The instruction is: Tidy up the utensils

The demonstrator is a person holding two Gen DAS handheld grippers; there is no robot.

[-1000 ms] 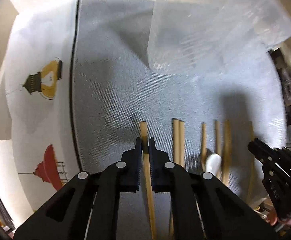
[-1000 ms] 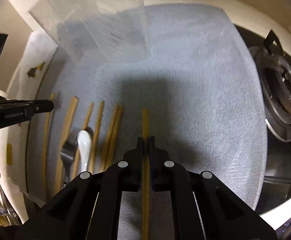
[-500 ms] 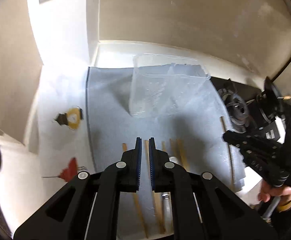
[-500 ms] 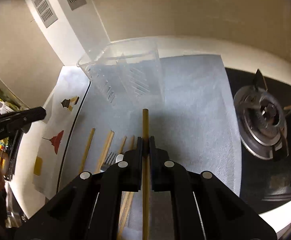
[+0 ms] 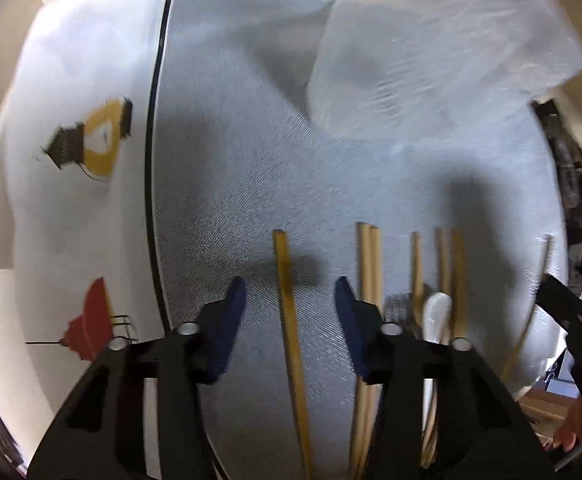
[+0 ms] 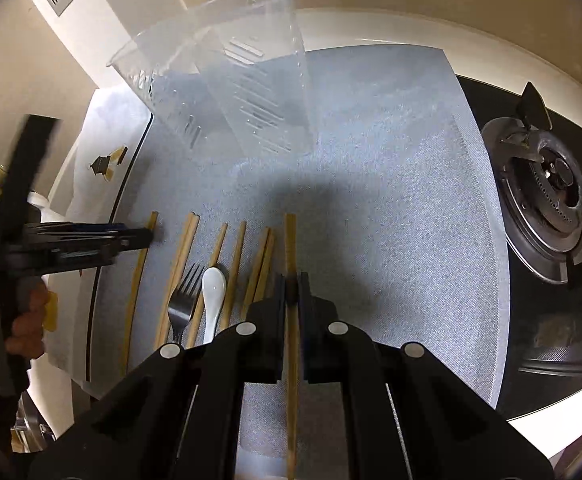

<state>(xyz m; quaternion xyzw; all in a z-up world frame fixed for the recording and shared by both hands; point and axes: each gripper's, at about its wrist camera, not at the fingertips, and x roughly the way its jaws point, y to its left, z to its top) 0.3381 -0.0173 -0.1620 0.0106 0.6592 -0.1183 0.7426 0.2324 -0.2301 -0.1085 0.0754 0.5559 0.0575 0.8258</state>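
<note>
Several wooden chopsticks, a metal fork (image 6: 183,300) and a white spoon (image 6: 213,292) lie in a row on a grey mat (image 6: 391,220). My left gripper (image 5: 290,300) is open low over the mat, its fingers either side of the leftmost chopstick (image 5: 291,320). It also shows in the right wrist view (image 6: 147,234). My right gripper (image 6: 291,280) is shut on a chopstick (image 6: 291,248) above the mat. A clear plastic utensil holder (image 6: 231,80) stands at the mat's far side; it also shows in the left wrist view (image 5: 431,60).
A gas stove burner (image 6: 551,200) sits right of the mat. A white cloth with red and yellow prints (image 5: 91,152) lies left of the mat. The counter's front edge is close behind the utensils.
My left gripper lifted away shut without the chopstick, then came back down and opened around the leftmost chopstick. My right gripper rose with its chopstick, then lowered a little.
</note>
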